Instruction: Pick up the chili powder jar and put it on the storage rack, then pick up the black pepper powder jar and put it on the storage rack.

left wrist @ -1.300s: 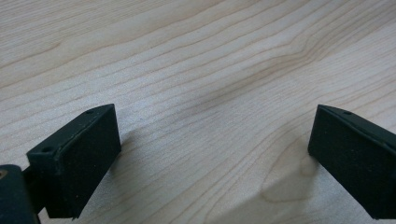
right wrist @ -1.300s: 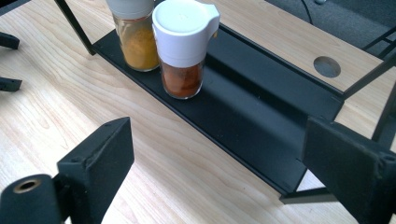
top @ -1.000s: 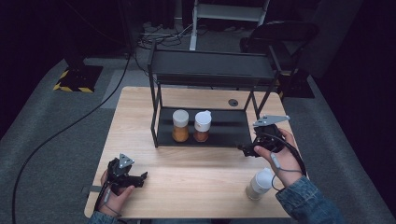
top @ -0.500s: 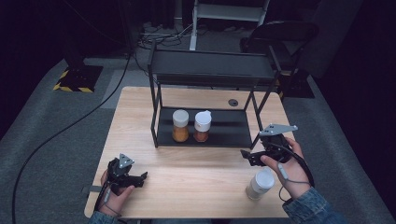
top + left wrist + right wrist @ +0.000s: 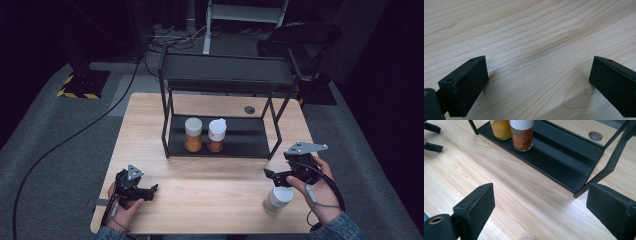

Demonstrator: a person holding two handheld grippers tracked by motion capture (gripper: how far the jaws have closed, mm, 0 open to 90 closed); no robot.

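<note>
We had drawn our right claw (image 5: 274, 174) back from the rack (image 5: 225, 80) over the white-lidded jar (image 5: 278, 199), jaws apart and empty; left claw (image 5: 151, 190) likewise apart.

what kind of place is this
Likely a lab or studio set up for recording, not a kitchen: a light wooden table stands on grey carpet against a dark backdrop, with black cables across the floor and yellow-black hazard tape marking a stand.
</note>
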